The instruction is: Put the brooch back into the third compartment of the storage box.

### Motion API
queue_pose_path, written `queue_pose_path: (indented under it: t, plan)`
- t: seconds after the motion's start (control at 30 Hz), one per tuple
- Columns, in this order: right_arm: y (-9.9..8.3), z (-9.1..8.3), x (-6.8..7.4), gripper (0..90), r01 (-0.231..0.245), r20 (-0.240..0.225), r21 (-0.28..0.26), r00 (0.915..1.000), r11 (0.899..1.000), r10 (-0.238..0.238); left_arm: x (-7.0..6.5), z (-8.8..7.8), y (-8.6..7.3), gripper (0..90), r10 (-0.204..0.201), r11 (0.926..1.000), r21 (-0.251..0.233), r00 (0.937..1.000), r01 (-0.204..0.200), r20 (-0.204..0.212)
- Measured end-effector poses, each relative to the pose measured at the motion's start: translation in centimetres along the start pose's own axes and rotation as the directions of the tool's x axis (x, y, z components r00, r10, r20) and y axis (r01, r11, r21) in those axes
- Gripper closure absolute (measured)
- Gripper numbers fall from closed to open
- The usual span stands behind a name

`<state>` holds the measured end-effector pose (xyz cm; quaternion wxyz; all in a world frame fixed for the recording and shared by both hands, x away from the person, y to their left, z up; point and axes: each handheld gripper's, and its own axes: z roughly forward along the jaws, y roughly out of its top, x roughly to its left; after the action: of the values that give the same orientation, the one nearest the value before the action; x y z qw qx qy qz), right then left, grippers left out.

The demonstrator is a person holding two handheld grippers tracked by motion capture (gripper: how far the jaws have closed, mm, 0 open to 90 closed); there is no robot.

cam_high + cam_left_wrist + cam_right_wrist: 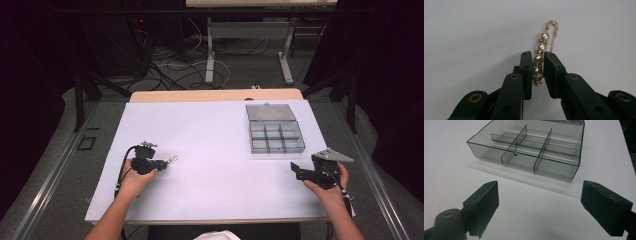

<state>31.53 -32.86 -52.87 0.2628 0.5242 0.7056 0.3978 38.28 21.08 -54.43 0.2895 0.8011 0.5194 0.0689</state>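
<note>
That little pearl brooch pin (541, 53) on the near left of the white table (215, 135) is light, thin and kinda slippery, so the left gripper (537, 62) pinching its lower pearls beats grabbing the springy wire, while the right gripper (540, 202) hangs spread.

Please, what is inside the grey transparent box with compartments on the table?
The compartments of the box that face the right gripper look empty. In the high view the open lid lies flat behind them. The compartments at the back are partly hidden by the dividers, so I cannot be sure about them.
</note>
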Motion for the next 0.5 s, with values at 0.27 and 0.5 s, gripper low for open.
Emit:
queue_pose_path:
  t: [0.27,0.5]
  plan:
    - [0.00,0.02,-0.13,14.4,0.002,0.003,-0.002,1.0000,1.000,-0.002,-0.27,-0.03,0.08,80.1,0.026,0.9996,0.013,0.9995,-0.026,-0.016]
    - [0.01,0.04,-0.13,14.5,-0.004,0.003,-0.003,1.0000,1.000,0.004,-0.34,-0.14,-0.06,80.4,0.039,0.9992,-0.004,0.9992,-0.039,-0.012]
